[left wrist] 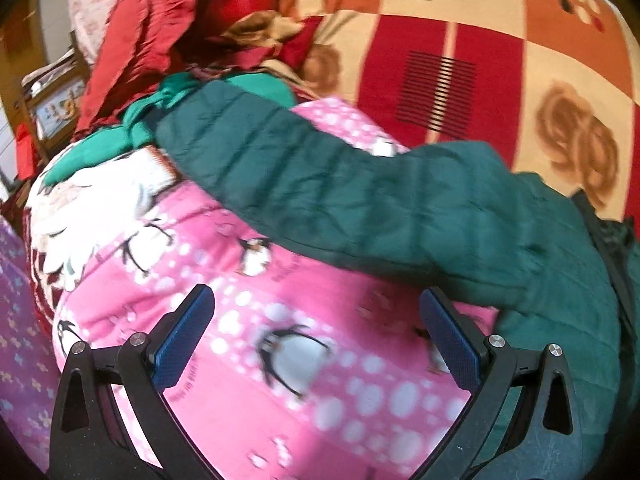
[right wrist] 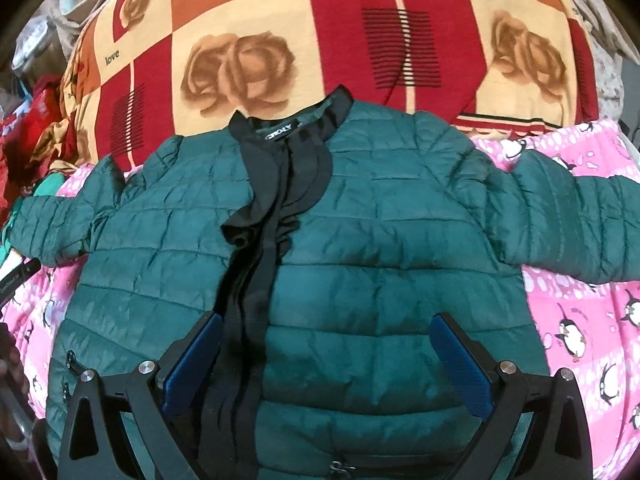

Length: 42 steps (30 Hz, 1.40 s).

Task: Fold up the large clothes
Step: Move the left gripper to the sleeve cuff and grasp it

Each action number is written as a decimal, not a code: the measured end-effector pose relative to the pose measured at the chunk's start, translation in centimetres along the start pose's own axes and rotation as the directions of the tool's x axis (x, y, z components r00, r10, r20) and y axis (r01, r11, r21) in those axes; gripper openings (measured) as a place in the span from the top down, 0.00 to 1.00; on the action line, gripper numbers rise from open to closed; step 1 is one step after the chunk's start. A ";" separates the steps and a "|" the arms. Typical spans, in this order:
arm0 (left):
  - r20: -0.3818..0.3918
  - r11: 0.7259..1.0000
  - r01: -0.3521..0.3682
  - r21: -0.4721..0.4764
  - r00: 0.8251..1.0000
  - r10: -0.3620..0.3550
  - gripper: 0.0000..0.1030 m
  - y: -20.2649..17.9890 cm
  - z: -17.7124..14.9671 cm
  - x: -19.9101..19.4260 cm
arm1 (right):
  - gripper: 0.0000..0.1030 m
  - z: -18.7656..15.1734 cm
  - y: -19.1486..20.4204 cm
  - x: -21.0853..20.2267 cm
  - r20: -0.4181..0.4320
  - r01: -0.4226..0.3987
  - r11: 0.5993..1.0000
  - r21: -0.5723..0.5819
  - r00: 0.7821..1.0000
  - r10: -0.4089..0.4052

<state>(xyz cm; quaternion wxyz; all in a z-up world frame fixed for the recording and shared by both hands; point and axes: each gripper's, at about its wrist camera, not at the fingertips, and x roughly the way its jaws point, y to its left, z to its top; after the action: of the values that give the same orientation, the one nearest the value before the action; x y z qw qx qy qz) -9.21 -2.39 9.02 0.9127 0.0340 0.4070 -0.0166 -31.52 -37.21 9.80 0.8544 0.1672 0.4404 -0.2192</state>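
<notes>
The green quilted jacket lies flat, front side up, on a pink penguin blanket, its collar towards a red and cream rose bedsheet and both sleeves spread out. The right hand-held gripper is wide open over the jacket's lower front. The left hand-held gripper is also open and empty, beside one sleeve

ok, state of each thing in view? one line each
jacket: flat, front up, closed, both sleeves spread out
left sleeve: straight across the pink blanket, unfolded
pink blanket: spread under the jacket
left gripper: open, empty, over the blanket
right gripper: open, empty, over the jacket front
red clothes: heaped, unfolded
</notes>
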 end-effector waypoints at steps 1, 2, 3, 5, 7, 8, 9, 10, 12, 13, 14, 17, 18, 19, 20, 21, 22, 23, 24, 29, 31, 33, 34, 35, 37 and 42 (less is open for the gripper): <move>-0.002 1.000 -0.008 -0.009 1.000 0.008 0.01 0.5 0.2 0.3 | 0.00 0.0 0.2 0.2 -0.004 0.001 1.000 -0.007 1.000 -0.001; -0.005 1.000 -0.018 -0.022 1.000 0.017 0.01 1.2 0.4 0.7 | 0.00 -0.1 0.4 0.3 -0.007 0.003 1.000 -0.013 1.000 -0.003; -0.008 0.999 -0.025 -0.029 1.000 0.025 0.01 1.7 0.6 1.0 | 0.00 -0.1 0.6 0.5 -0.013 0.003 1.000 -0.017 1.000 -0.003; -0.009 0.998 -0.041 -0.043 0.999 0.040 0.01 2.4 0.9 1.5 | 0.00 -0.1 0.9 0.8 -0.018 0.004 1.000 -0.022 1.000 -0.005; -0.010 0.997 -0.058 -0.051 0.998 0.058 0.01 3.1 1.2 2.1 | 0.00 0.0 1.0 1.0 -0.020 0.007 1.000 -0.024 1.000 -0.008; -0.012 0.997 -0.064 -0.053 0.998 0.064 0.01 3.4 1.3 2.3 | 0.00 0.1 1.0 1.1 -0.022 0.007 1.000 -0.023 1.000 -0.008; -0.014 0.996 -0.072 -0.056 0.997 0.071 0.01 3.7 1.4 2.6 | 0.00 0.1 1.1 1.2 -0.023 0.008 1.000 -0.023 1.000 -0.008; -0.015 0.995 -0.076 -0.059 0.997 0.075 0.01 3.9 1.5 2.8 | 0.00 0.1 1.2 1.3 -0.026 0.009 1.000 -0.025 1.000 -0.009; -0.015 0.994 -0.086 -0.067 0.996 0.085 0.01 4.4 1.8 3.2 | 0.00 0.2 1.3 1.5 -0.029 0.013 0.999 -0.030 0.999 -0.014; -0.015 0.993 -0.091 -0.070 0.996 0.090 0.01 4.6 1.9 3.4 | 0.00 0.3 1.4 1.6 -0.031 0.016 0.999 -0.034 0.999 -0.017; -0.014 0.993 -0.099 -0.071 0.995 0.098 0.01 4.8 2.1 3.6 | 0.00 0.3 1.5 1.7 -0.034 0.017 0.999 -0.037 0.999 -0.018; -0.009 0.991 -0.111 -0.070 0.994 0.111 0.01 5.1 2.7 4.1 | 0.00 0.4 1.8 2.0 -0.041 0.017 0.999 -0.046 0.999 -0.019; -0.004 0.991 -0.117 -0.070 0.993 0.117 0.01 5.3 2.9 4.3 | 0.00 0.5 1.9 2.0 -0.041 0.018 0.999 -0.049 0.999 -0.020; -0.001 0.990 -0.122 -0.071 0.993 0.122 0.01 5.5 3.2 4.5 | 0.00 0.5 2.0 2.1 -0.042 0.019 0.998 -0.054 0.999 -0.021; 0.000 0.989 -0.125 -0.073 0.992 0.126 0.01 5.6 3.4 4.7 | 0.00 0.5 2.1 2.1 -0.043 0.020 0.998 -0.058 0.999 -0.023; 0.001 0.989 -0.130 -0.074 0.991 0.130 0.01 5.9 3.7 4.9 | 0.00 0.5 2.2 2.1 -0.043 0.021 0.998 -0.062 0.999 -0.024; 0.004 0.987 -0.138 -0.078 0.990 0.139 0.01 6.2 4.3 5.2 | 0.00 0.4 2.2 2.1 -0.043 0.023 0.998 -0.065 0.999 -0.026; 0.007 0.986 -0.146 -0.082 0.989 0.147 0.01 6.5 4.7 5.4 | 0.00 0.4 2.2 2.0 -0.043 0.024 0.998 -0.064 0.999 -0.027; 0.011 0.984 -0.154 -0.088 0.988 0.156 0.01 6.8 5.2 5.6 | 0.00 0.4 2.1 2.0 -0.044 0.024 0.998 -0.061 0.999 -0.027; 0.009 0.973 -0.179 -0.148 0.983 0.182 0.01 9.2 8.6 7.8 | 0.00 0.3 2.0 2.2 -0.053 0.016 0.999 -0.043 0.998 -0.018; -0.004 0.968 -0.179 -0.175 0.984 0.181 0.01 10.1 9.5 8.9 | 0.00 0.2 2.0 2.0 -0.049 0.017 0.999 -0.044 0.999 -0.019; -0.010 0.965 -0.173 -0.199 0.985 0.175 0.03 11.0 10.4 9.9 | 0.00 0.2 2.0 1.9 -0.049 0.020 0.999 -0.045 0.999 -0.022; -0.004 0.963 -0.166 -0.213 0.986 0.169 0.08 11.3 10.8 10.2 | 0.00 0.1 2.0 1.9 -0.048 0.021 0.999 -0.043 0.999 -0.023; 0.012 0.962 -0.141 -0.234 0.989 0.148 0.11 11.6 11.2 10.5 | 0.00 0.1 2.0 1.9 -0.049 0.020 0.999 -0.040 0.999 -0.022; 0.038 0.966 -0.077 -0.249 0.995 0.089 0.33 11.7 11.5 11.0 | 0.00 0.1 1.9 2.0 -0.054 0.015 0.999 -0.036 0.998 -0.017; 0.008 0.964 -0.013 -0.264 1.000 0.016 0.80 11.8 11.5 12.0 | 0.00 -0.2 1.8 1.9 -0.058 0.012 0.999 -0.040 0.998 -0.014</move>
<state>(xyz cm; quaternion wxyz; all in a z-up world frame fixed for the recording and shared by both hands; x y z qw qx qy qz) 8.05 8.50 8.34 0.9113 -0.0849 0.4005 0.0444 -29.69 -36.04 8.29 0.8430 0.1536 0.4704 -0.2109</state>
